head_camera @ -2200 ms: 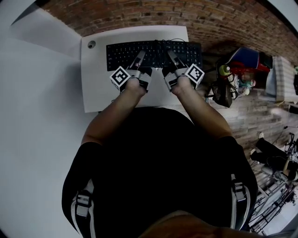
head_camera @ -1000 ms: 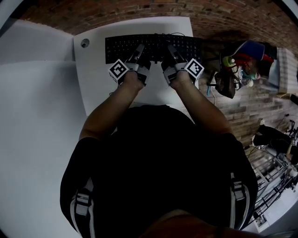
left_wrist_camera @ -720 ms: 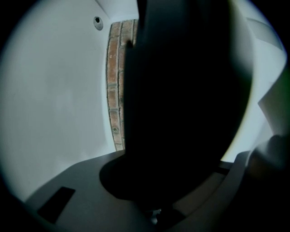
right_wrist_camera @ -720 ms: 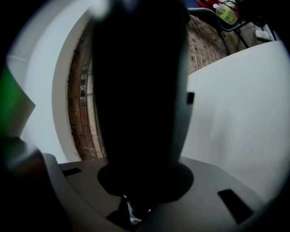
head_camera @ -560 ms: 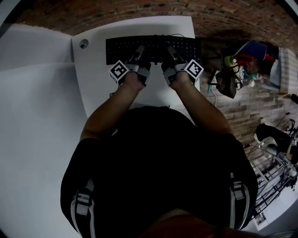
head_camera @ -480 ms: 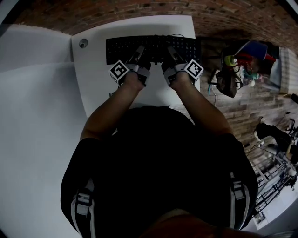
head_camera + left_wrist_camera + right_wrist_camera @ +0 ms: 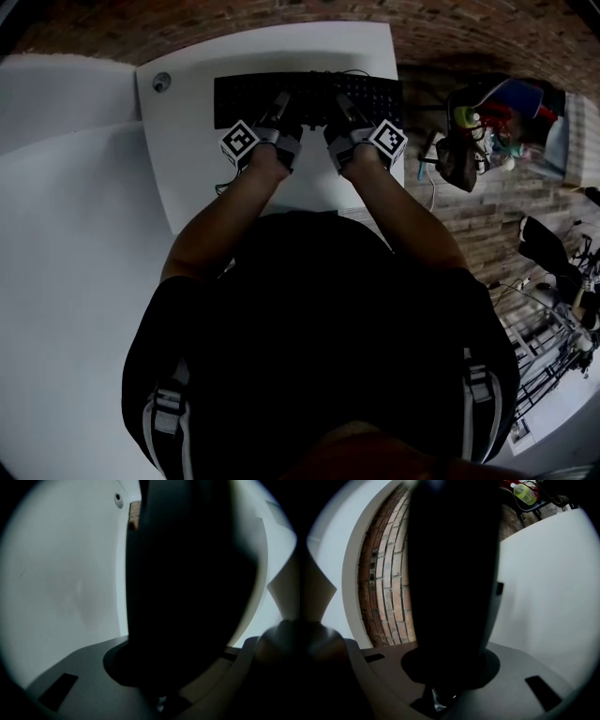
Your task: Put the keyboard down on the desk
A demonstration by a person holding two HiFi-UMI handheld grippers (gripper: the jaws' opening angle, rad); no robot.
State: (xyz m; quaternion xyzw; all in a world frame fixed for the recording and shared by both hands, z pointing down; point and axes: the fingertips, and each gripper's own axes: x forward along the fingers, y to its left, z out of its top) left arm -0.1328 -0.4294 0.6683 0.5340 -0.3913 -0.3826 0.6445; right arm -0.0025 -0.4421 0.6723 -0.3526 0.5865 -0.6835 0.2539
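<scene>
A black keyboard [image 7: 309, 94] stretches across the far half of the white desk [image 7: 187, 159] in the head view. My left gripper [image 7: 279, 103] is shut on its near edge left of centre. My right gripper [image 7: 342, 103] is shut on the same edge right of centre. In the left gripper view the keyboard [image 7: 187, 573] is a dark slab filling the space between the jaws, with the desk [image 7: 61, 588] pale behind it. The right gripper view shows the keyboard [image 7: 450, 573] the same way. Whether its underside touches the desk I cannot tell.
A round cable hole [image 7: 161, 82] sits in the desk's far left corner. A thin cable [image 7: 225, 183] hangs at the near edge. Brick floor [image 7: 487, 216] surrounds the desk. A bag and a yellow-green bottle [image 7: 466, 116] stand to the right. White wall panels lie left.
Both grippers have sunk a little toward the desk top with the keyboard still held between them. Their grip points on the keyboard are the same.
</scene>
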